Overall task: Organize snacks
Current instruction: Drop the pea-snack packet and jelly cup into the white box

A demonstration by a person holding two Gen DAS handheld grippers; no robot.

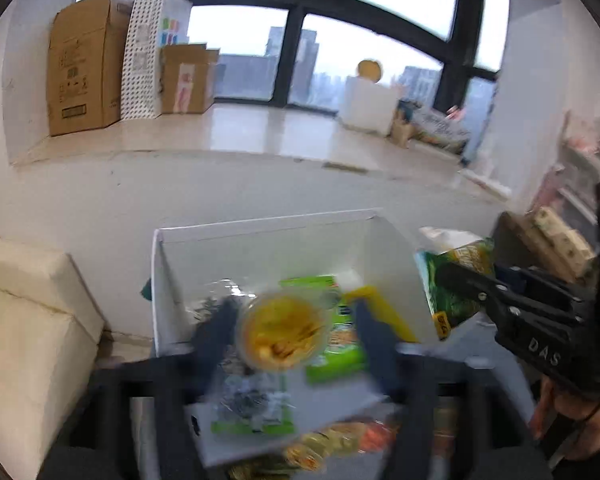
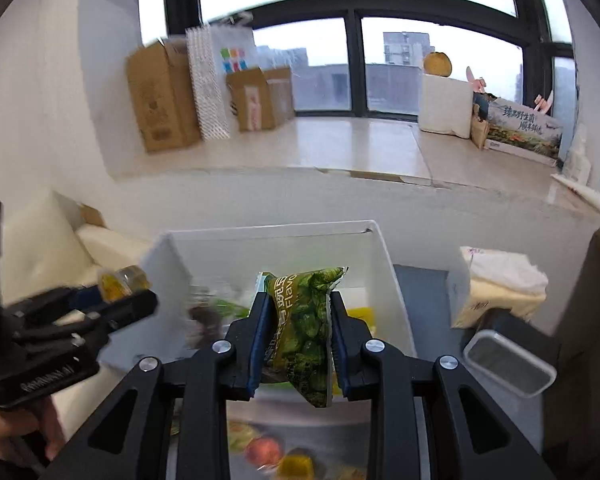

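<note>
Both grippers hang over the white bin (image 2: 384, 280) for dropping: the right gripper (image 2: 296, 344) pinches a green pea packet (image 2: 300, 328); the left gripper (image 1: 292, 332) clamps 1 yellow jelly cup (image 1: 282, 334).

You have two grippers: the left gripper (image 1: 290, 330) and the right gripper (image 2: 298, 338). Each one holds one snack: one yellow jelly cup (image 1: 282, 334) and one green pea bag (image 2: 300, 328). There is one white box (image 2: 384, 276), one tissue pack (image 2: 500, 288), one grey container (image 2: 508, 364), and two brown cartons (image 2: 160, 96) (image 2: 260, 96) on the sill.
</note>
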